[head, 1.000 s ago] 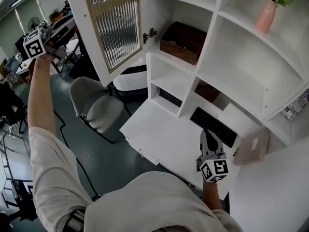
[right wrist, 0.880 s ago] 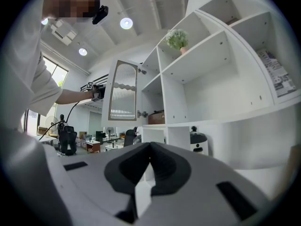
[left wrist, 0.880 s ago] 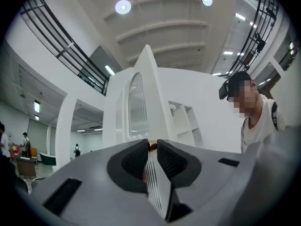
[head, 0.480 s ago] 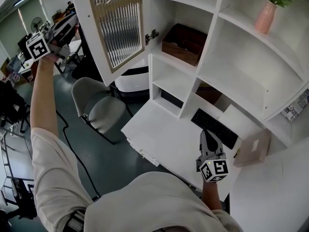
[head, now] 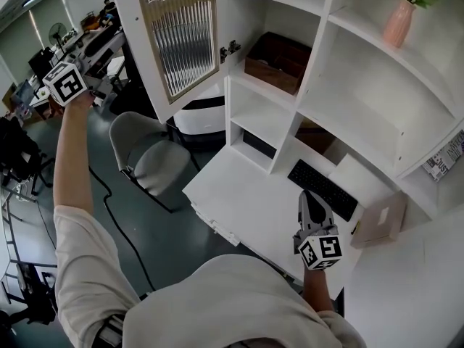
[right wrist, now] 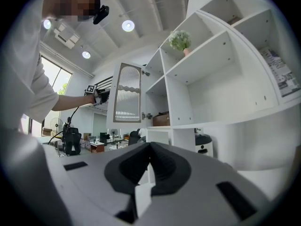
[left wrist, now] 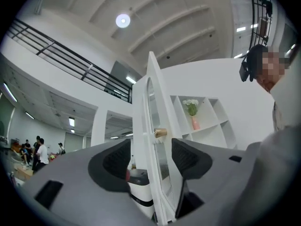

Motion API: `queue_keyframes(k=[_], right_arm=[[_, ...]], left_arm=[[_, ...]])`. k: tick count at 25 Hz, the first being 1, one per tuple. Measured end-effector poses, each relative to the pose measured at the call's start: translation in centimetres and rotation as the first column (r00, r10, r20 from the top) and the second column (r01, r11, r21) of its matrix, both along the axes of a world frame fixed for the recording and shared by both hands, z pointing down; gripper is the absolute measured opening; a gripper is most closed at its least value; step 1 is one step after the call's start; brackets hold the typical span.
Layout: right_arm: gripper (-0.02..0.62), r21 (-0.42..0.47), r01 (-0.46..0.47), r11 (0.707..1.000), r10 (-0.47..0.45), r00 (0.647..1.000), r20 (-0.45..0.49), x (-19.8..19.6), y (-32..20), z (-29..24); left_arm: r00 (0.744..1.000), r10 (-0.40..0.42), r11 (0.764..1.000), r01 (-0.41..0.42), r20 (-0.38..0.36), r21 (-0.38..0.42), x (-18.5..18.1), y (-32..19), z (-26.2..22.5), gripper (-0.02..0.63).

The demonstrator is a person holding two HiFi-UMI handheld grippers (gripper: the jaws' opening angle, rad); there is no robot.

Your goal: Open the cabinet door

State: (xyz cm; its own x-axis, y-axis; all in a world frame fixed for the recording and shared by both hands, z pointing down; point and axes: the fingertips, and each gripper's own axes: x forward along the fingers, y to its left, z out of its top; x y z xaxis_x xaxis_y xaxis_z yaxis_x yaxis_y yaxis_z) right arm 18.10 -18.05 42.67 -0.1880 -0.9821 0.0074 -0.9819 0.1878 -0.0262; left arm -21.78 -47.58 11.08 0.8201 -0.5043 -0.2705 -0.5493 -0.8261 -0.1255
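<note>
Door (head: 177, 35) open, upper centre. Left gripper (left wrist: 150, 160) upper left, jaws just spread wide, clear of knob (left wrist: 160, 133). Right gripper (head: 310, 205) lower right, pressed together, empty.

The open cabinet door (head: 177, 38) leaves its compartment (head: 255, 22) reachable (a brown box (head: 279, 64) sits inside).
</note>
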Motion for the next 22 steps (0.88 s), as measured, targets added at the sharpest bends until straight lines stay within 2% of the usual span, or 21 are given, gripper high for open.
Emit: queue_keyframes(k=[1, 5, 11, 22], right_arm=[[0.005, 0.001, 0.003, 1.000, -0.003, 1.000, -0.001, -0.1, 0.0, 0.0], [0.005, 0.002, 0.013, 1.000, -0.013, 1.000, -0.001, -0.3, -0.1, 0.0], [0.005, 0.010, 0.031, 0.999, -0.031, 1.000, -0.008, -0.9, -0.6, -0.4], [0.005, 0.021, 0.077, 0.997, -0.077, 0.997, -0.026, -2.7, -1.5, -0.9]], left_arm=[[1.000, -0.028, 1.000, 0.028, -0.002, 0.004, -0.3, 0.1, 0.2, 0.268], [0.992, -0.128, 0.992, 0.127, 0.008, 0.022, -1.5, 0.7, 1.7, 0.268], [0.981, -0.192, 0.981, 0.192, -0.005, 0.027, -2.8, 2.3, 4.4, 0.268], [0.949, -0.314, 0.949, 0.314, 0.023, 0.028, -3.3, 5.1, 10.2, 0.263]])
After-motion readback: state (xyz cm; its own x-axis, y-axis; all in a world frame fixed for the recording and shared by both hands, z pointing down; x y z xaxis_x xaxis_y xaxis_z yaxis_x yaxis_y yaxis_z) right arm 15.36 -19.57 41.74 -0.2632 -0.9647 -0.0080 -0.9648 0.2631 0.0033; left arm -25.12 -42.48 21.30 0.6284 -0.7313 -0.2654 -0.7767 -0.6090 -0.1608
